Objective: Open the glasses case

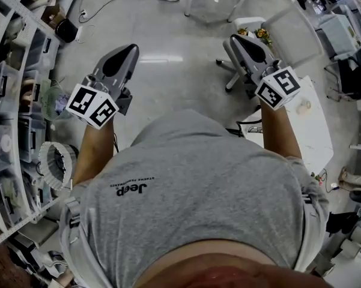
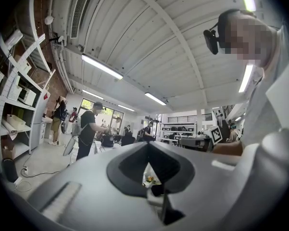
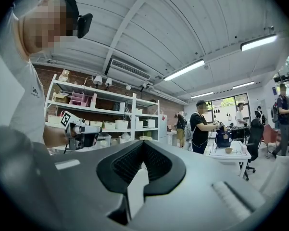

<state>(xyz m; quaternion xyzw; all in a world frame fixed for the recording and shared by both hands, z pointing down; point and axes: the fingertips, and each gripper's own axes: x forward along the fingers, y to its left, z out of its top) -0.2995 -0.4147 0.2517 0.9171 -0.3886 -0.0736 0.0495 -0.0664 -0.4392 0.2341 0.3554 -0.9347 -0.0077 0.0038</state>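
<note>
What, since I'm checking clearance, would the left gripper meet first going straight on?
Nothing near: the left gripper points level out over the floor. Its own view lines up with far-off flowers, though depth is unclear.

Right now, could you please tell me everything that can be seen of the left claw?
The left claw is grey and plastic-looking, with dark inner pads. Its jaws stand together at the tips, nothing between them. A cube with black-and-white square markers sits at its rear, where the person's left forearm meets it. It is held roughly level in the air above the pale floor, pointing out into the room, apart from the right claw.
</note>
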